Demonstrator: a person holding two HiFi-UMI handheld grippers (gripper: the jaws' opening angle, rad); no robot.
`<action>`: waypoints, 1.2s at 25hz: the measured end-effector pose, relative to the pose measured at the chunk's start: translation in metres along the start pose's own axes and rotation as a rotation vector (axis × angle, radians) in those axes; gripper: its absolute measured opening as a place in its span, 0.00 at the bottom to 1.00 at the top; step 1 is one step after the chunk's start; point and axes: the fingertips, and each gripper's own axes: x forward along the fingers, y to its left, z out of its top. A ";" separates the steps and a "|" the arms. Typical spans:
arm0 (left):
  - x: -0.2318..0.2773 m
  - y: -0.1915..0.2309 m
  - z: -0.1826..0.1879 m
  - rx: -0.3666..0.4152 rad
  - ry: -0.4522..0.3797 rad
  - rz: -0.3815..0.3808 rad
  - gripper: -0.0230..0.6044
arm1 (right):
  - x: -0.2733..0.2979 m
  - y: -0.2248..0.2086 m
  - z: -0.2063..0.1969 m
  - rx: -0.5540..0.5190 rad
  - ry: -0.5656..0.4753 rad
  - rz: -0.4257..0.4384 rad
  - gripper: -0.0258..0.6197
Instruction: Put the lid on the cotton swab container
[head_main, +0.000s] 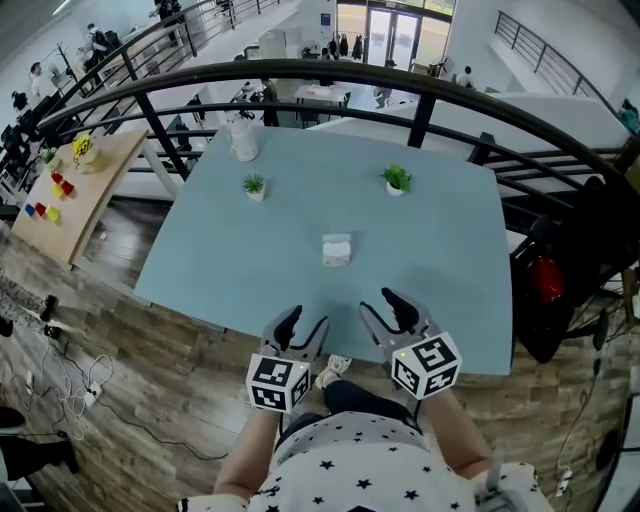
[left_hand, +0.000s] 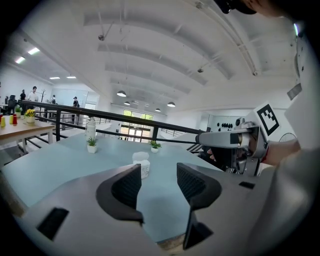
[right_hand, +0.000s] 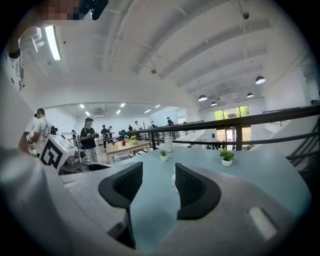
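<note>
The cotton swab container (head_main: 337, 250) is a small white tub in the middle of the pale blue table (head_main: 220, 260). A paler lid-like top (left_hand: 140, 156) sits on it; whether it is seated I cannot tell. My left gripper (head_main: 303, 328) hovers at the table's near edge, open, nothing between its jaws. In the left gripper view (left_hand: 159, 182) the container (left_hand: 142, 167) stands well ahead, apart from the jaws. To the right, my right gripper (head_main: 388, 312) is also open and empty. In the right gripper view (right_hand: 156, 182) only a sliver of the container (right_hand: 173, 180) shows beside the right jaw.
Two small potted plants (head_main: 254, 186) (head_main: 396, 179) stand beyond the container, and a clear bottle (head_main: 243, 140) sits near the far left corner. A black railing (head_main: 330, 72) curves behind the table. A wooden table (head_main: 80, 190) with coloured items is at the left.
</note>
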 end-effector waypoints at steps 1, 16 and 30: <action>0.006 0.004 0.001 0.004 0.006 -0.006 0.36 | 0.006 -0.004 0.002 0.000 -0.002 -0.002 0.33; 0.114 0.054 -0.007 0.087 0.161 -0.134 0.43 | 0.105 -0.073 0.019 -0.002 0.057 -0.006 0.33; 0.182 0.075 -0.025 0.168 0.262 -0.175 0.47 | 0.169 -0.106 0.000 -0.001 0.171 0.046 0.33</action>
